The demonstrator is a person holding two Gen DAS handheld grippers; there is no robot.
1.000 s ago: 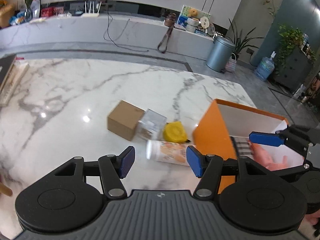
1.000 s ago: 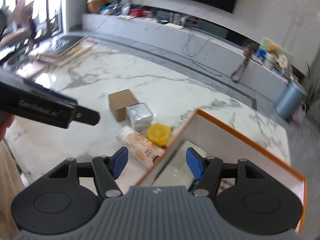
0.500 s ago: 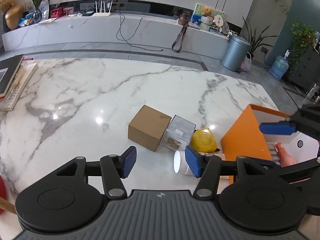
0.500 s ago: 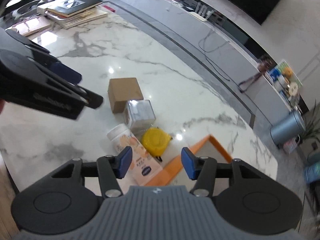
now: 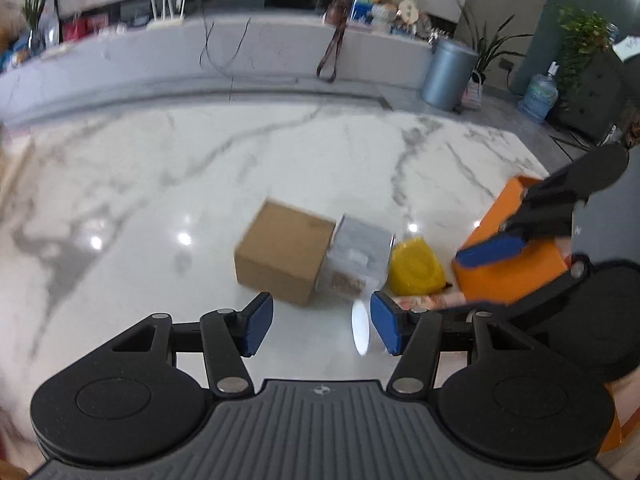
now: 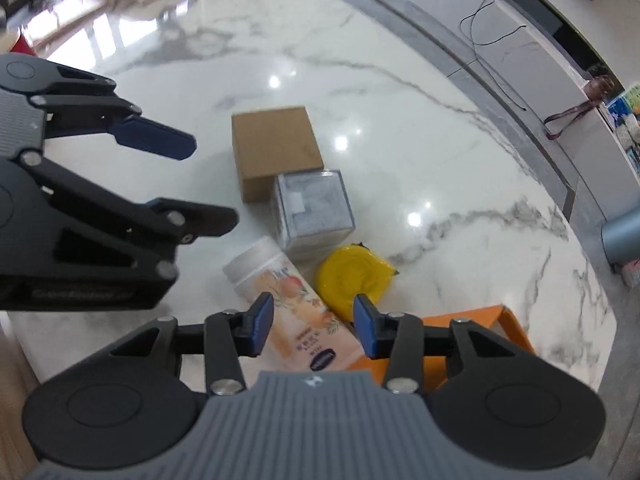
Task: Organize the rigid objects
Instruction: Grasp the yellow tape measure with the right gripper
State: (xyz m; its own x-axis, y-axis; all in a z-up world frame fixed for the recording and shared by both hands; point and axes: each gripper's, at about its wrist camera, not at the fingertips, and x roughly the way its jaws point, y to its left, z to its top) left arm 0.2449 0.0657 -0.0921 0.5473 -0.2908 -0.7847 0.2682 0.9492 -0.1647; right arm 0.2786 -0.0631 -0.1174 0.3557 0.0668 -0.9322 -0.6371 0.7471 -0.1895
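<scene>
- Left gripper (image 6: 156,178): jaws spread, nothing between them. In the right wrist view it hangs over the marble table (image 6: 400,92) left of the object cluster, nearer the cardboard box (image 6: 276,150) than 0.5 s ago.
- Cardboard box (image 5: 284,254): flat on the table, leftmost of the cluster, touching the clear plastic box (image 5: 358,258) on its right. Position on the table unchanged from earlier frames.
- Clear plastic box (image 6: 312,210): between the cardboard box and the yellow roll (image 6: 352,280), unmoved.
- Bottle (image 6: 296,312): lying on its side, white cap (image 5: 360,328) pointing toward the left gripper's camera, just in front of the clear box and touching the yellow roll. Its body now runs between the right gripper's fingers in the right wrist view; 0.5 s ago it sat mostly ahead of them.
- Yellow roll (image 5: 416,268): on the table, just left of the orange bin (image 5: 508,276).
- Right gripper (image 6: 314,330): jaws apart, straddling the bottle, pads not visibly touching it. It has dropped lower and in toward the bottle since 0.5 s ago.
- Orange bin (image 6: 480,320): far right, only its near corner shows past the right gripper; a second ago it filled much of that view.
</scene>
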